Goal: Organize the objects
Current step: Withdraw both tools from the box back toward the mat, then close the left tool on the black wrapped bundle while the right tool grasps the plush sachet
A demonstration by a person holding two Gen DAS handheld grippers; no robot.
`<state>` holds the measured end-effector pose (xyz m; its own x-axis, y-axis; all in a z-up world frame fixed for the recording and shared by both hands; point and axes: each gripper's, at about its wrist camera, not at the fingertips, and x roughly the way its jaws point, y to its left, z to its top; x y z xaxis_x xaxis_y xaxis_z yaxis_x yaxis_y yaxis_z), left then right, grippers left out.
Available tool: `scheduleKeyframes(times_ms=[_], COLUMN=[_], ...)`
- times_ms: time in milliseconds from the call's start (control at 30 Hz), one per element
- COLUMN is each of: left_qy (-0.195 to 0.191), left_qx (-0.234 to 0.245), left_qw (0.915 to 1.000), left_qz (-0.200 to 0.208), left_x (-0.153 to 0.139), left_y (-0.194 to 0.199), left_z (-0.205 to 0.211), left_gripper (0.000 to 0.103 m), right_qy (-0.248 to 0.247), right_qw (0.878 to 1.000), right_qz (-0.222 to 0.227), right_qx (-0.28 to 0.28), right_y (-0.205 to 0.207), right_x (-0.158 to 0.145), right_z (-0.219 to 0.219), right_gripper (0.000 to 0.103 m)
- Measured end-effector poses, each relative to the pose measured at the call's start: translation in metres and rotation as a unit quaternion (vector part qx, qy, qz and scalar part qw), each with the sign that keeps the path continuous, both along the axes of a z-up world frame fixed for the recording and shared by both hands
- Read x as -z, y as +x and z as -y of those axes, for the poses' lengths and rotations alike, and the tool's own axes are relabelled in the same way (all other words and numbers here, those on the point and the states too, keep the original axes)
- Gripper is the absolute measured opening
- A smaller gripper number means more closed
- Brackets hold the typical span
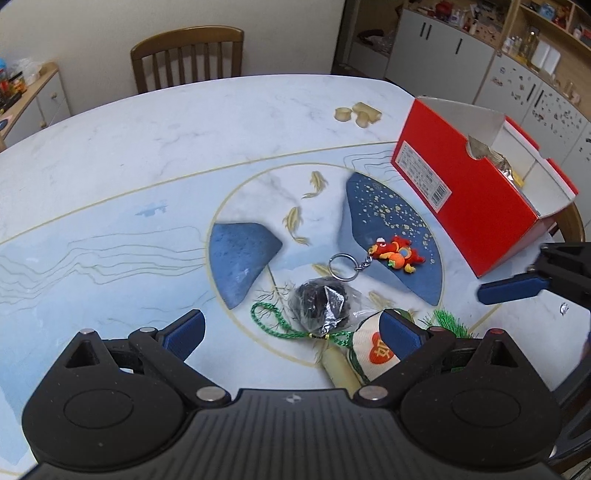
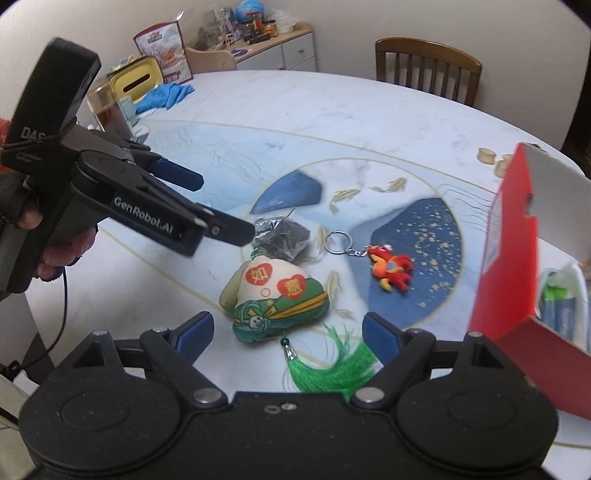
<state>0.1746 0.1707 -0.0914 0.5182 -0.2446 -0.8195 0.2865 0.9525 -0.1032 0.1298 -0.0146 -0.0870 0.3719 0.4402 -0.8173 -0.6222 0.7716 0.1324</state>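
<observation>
- The embroidered sachet (image 1: 373, 350) is half covered in the left wrist view by that gripper's right finger (image 1: 400, 328), so its lettering is mostly lost.
- The contents of the red box (image 1: 476, 192) are too small to name; in the right wrist view the box (image 2: 509, 258) runs off the right edge.
- The right gripper (image 1: 517, 286) enters the left wrist view at the edge, only one finger visible.
- The packet of dark stuff (image 2: 282, 238) is partly behind the left gripper's (image 2: 218, 206) tip.
- The clutter on the far sideboard (image 2: 255, 33) is too small to identify.
</observation>
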Motion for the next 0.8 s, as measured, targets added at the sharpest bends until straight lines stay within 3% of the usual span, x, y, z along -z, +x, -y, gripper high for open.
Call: scheduleKeyframes(times_ms=[233, 567, 700, 800], left_qy=[-0.011, -0.087, -0.087, -0.091], left_qx=[0.002, -0.027, -0.016, -0.010], left_qw=[0.9998, 0.9941, 0.9942, 0.9937], left_qz=[-0.016, -0.059, -0.061, -0.066], left_x=[0.018, 0.026, 0.028, 0.031], left_y=[0.013, 0.040, 0.043, 0.045], left_z=[0.008, 0.004, 0.008, 0.011], left_gripper=[0.101, 0.100, 0.091, 0.090], right_qy=[-0.003, 0.000, 0.000, 0.005], right_qw=[1.000, 1.000, 0.999, 0.999], right_qz=[-0.007, -0.019, -0.030, -0.036], right_qx=[-0.016, -0.019, -0.011, -0.010], right_y=[0.012, 0.024, 0.029, 0.029], right_x=[0.016, 0.030, 0.036, 0.038], right_z=[-0.015, -0.023, -0.023, -0.023], right_gripper=[0.086, 0.086, 0.086, 0.086])
